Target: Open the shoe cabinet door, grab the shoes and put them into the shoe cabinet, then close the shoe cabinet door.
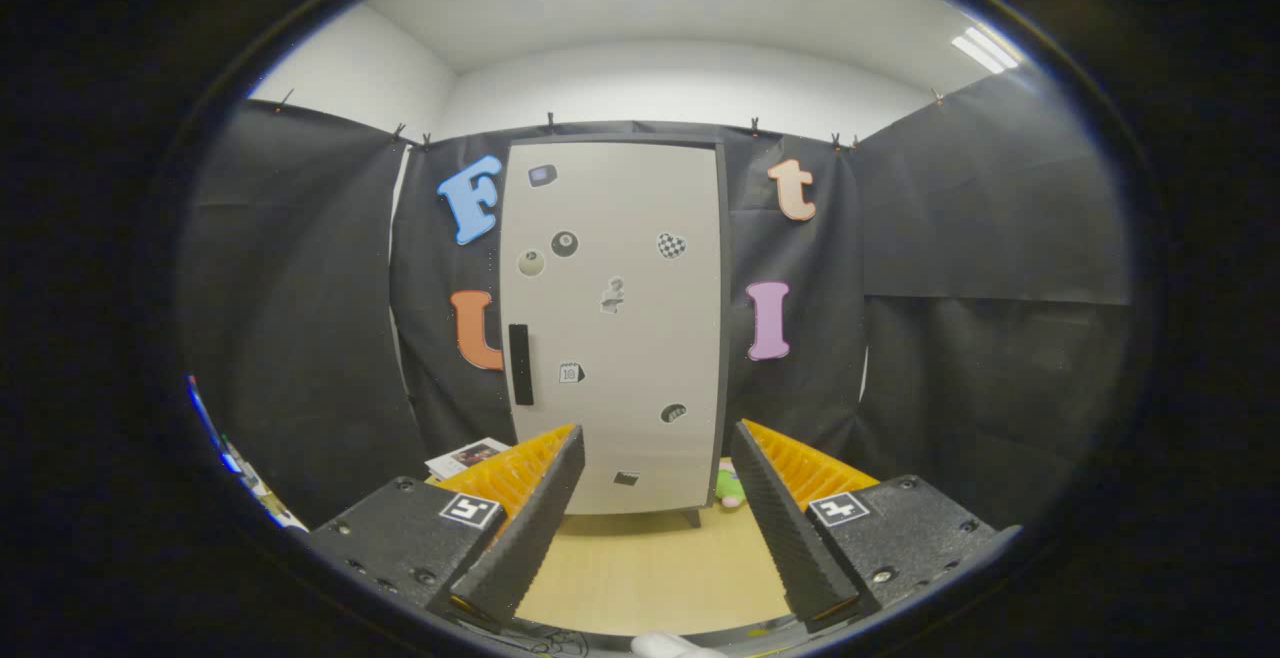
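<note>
A tall pale grey shoe cabinet (615,328) stands on the wooden floor straight ahead, beyond my fingers, its door closed. A black vertical handle (520,364) sits on the door's left side at mid height. Several small stickers dot the door. A small green and pink thing (730,488), perhaps a shoe, peeks out at the cabinet's lower right corner, partly hidden by my right finger. My gripper (655,448) is open, well short of the cabinet, with nothing between its fingers.
Light wooden floor (650,568) runs from my fingers to the cabinet's foot. A printed sheet or magazine (465,456) lies left of the cabinet's base. Black cloth walls close in on both sides.
</note>
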The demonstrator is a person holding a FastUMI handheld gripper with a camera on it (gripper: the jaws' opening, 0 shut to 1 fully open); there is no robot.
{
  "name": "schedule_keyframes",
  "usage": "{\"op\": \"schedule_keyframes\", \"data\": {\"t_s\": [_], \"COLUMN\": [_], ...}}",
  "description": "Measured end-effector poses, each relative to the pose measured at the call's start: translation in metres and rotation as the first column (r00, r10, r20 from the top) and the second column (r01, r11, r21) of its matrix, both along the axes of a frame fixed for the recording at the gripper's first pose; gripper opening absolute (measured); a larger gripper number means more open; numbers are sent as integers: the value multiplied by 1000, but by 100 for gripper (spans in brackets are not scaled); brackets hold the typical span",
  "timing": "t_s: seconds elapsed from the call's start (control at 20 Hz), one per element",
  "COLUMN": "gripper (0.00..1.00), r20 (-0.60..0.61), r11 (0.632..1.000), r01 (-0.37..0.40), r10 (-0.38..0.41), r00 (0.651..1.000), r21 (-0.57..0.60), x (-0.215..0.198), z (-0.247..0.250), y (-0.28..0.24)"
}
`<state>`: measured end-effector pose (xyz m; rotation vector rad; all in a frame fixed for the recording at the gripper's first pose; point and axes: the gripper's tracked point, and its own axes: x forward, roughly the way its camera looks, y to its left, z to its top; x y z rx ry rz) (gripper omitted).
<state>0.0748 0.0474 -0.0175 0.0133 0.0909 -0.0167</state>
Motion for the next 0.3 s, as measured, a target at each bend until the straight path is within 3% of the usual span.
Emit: {"op": "schedule_keyframes", "data": {"t_s": [0.3], "gripper": [97], "r20": [-1], "r11": [1000], "r01": [-8], "r10": [8], "r00": [1000], "r21": [-3], "x": [-5], "z": [2], "y": [4]}}
